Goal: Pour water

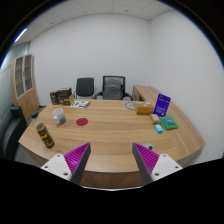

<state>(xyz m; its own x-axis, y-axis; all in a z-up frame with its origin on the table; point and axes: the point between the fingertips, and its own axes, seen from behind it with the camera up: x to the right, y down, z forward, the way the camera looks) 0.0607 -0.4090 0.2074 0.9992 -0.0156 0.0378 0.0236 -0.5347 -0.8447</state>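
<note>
my claw (110,160) is closest to the cam. its two fingers w/ the pink pads (76,156) stand wide apart and hold nothing, just bare table (110,135) between them.

the thing that matters: the dark bottle (44,134) is ahead and off to the left of my claw, just past the left finger tip. it stands up but looks a bit tilted, so its long way runs up and down. i think that's the one w/ the water, tho i can't see inside it. so i'd need to swing left and go forward a bit to get the fingers on both sides of it.

the white cup (59,117) is a bit farther on, beyond the bottle and a little to the right of it. they're near each other, not touching. a small red round thing (82,122) lies flat just right of the cup.

right side, well apart from the bottle: a teal box (169,123), an orange thing (158,129) next to it, and a purple card (162,103) standing up behind them. far ahead are two chairs (100,87) at the far edge of the table.

room to move: the middle of the table ahead of my claw is open, lots of space. the bottle sits close to the left edge of the table, so i think a push from the right could knock it off. better come at it soft, fingers open wide. no pour done yet, i guess.
</note>
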